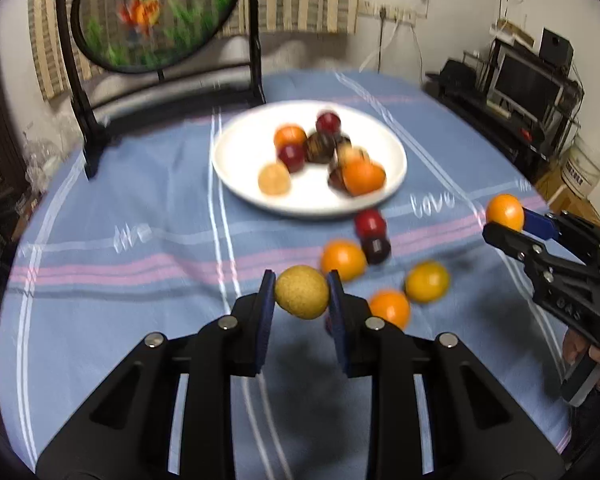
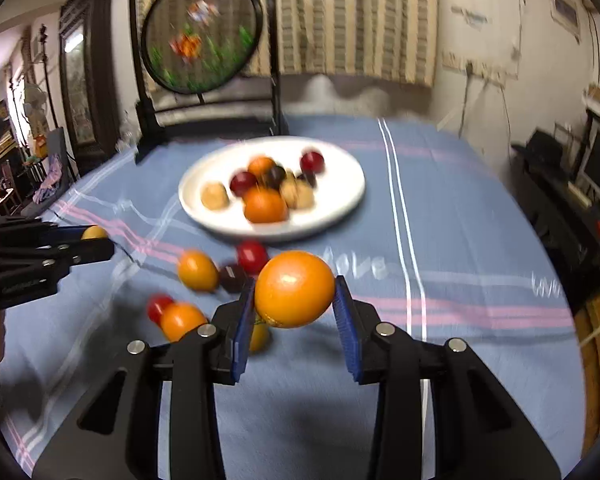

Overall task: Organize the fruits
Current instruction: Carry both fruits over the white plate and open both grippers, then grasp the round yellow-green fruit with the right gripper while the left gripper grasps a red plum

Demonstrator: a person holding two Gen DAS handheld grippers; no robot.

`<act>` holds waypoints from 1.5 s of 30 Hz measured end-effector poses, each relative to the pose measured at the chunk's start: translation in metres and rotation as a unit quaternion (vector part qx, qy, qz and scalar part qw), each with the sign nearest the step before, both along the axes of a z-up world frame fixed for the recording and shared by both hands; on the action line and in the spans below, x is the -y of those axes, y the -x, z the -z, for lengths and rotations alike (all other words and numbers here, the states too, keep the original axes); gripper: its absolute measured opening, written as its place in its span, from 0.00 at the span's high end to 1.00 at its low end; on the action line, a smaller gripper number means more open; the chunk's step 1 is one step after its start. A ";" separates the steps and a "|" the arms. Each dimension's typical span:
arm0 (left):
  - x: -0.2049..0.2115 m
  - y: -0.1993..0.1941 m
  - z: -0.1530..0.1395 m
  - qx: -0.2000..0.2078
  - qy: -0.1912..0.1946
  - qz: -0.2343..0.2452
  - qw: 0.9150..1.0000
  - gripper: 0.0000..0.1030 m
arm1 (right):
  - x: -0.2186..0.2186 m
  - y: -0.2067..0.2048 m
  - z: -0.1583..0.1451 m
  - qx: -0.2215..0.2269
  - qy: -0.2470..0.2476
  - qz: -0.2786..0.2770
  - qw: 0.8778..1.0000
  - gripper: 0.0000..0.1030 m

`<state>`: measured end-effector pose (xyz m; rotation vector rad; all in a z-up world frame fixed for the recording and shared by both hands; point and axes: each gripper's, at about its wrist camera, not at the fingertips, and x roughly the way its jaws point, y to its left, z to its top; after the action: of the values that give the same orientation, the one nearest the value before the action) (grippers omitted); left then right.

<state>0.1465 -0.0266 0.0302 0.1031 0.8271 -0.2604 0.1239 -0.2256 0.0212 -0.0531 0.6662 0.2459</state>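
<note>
My left gripper [image 1: 302,294] is shut on a small tan round fruit [image 1: 302,297], held above the blue cloth. My right gripper [image 2: 295,294] is shut on an orange [image 2: 295,289], also lifted off the cloth; the same orange [image 1: 505,212] and gripper show at the right edge of the left wrist view. A white plate [image 1: 240,152] further back holds several fruits: oranges, red and dark ones, a tan one. Loose on the cloth lie several oranges [image 1: 343,260], a red fruit [image 1: 370,223] and a dark one [image 1: 376,249].
A blue striped tablecloth [image 1: 140,280] covers the table. A black stand with a round embroidered screen [image 1: 156,12] rises behind the plate. Dark shelves with electronics [image 1: 532,80] stand at the right. A hand [image 1: 592,360] grips the right tool's handle.
</note>
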 end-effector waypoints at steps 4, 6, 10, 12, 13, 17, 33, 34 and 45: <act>-0.001 -0.022 -0.015 0.019 0.005 0.001 1.000 0.74 | -0.017 -0.013 -0.021 0.029 0.006 -0.015 0.999 0.63; -0.001 -0.038 -0.016 0.026 0.006 -0.010 1.000 0.75 | -0.027 -0.024 -0.027 0.043 0.011 -0.021 0.999 0.63; 0.003 -0.077 -0.005 0.017 -0.003 -0.023 1.000 0.74 | -0.045 -0.056 -0.022 0.041 0.023 -0.029 0.998 0.63; 0.003 -0.094 0.002 0.012 -0.002 -0.025 1.000 0.74 | -0.050 -0.069 -0.018 0.040 0.028 -0.032 0.998 0.63; 0.002 -0.102 0.006 0.013 -0.004 -0.028 1.000 0.74 | -0.054 -0.078 -0.015 0.038 0.032 -0.036 0.998 0.63; -0.002 -0.130 0.023 -0.003 0.001 -0.042 0.999 0.74 | -0.064 -0.106 -0.002 0.028 0.047 -0.042 0.998 0.63; -0.008 -0.149 0.039 0.001 0.010 -0.069 0.998 0.42 | -0.071 -0.130 0.018 -0.002 0.072 -0.044 0.996 0.58; -0.010 -0.146 0.037 0.001 0.013 -0.071 0.997 0.41 | -0.068 -0.127 0.015 0.000 0.067 -0.041 0.997 0.58; -0.020 -0.077 0.033 0.013 -0.004 -0.093 0.996 0.25 | -0.023 -0.057 0.015 -0.034 0.036 -0.019 0.999 0.58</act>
<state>0.2234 -0.0061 -0.0028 0.0371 0.8067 -0.0807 0.1807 -0.2028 0.0064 -0.1258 0.7419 0.2610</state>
